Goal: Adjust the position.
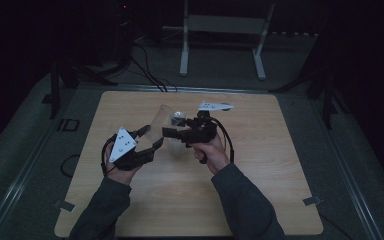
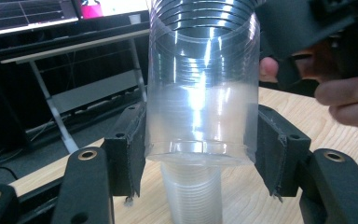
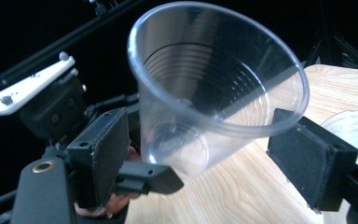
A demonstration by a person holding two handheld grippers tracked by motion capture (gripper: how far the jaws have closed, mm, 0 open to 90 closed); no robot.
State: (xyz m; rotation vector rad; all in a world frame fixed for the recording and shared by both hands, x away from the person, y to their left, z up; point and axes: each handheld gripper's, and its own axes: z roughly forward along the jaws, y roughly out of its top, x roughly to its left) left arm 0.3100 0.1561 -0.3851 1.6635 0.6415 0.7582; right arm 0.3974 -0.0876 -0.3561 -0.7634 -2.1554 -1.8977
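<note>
The left claw (image 2: 200,154) was clamped on a clear cup (image 2: 200,93) above mid-surface (image 1: 260,200). The right claw (image 3: 214,154) stood open around the cup's rim. No readable labels.

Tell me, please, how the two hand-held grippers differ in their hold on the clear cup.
The left hand-held gripper is shut on the clear cup, while the right hand-held gripper is open, its pads off the wall. The left sits near the base, the right near the rim. Both straddle the same cup.

Clear plastic cup (image 2: 200,93) clamped between black gripper (image 2: 200,154) pads, cup stack (image 2: 191,196) beneath, wooden table (image 2: 242,196)
</note>
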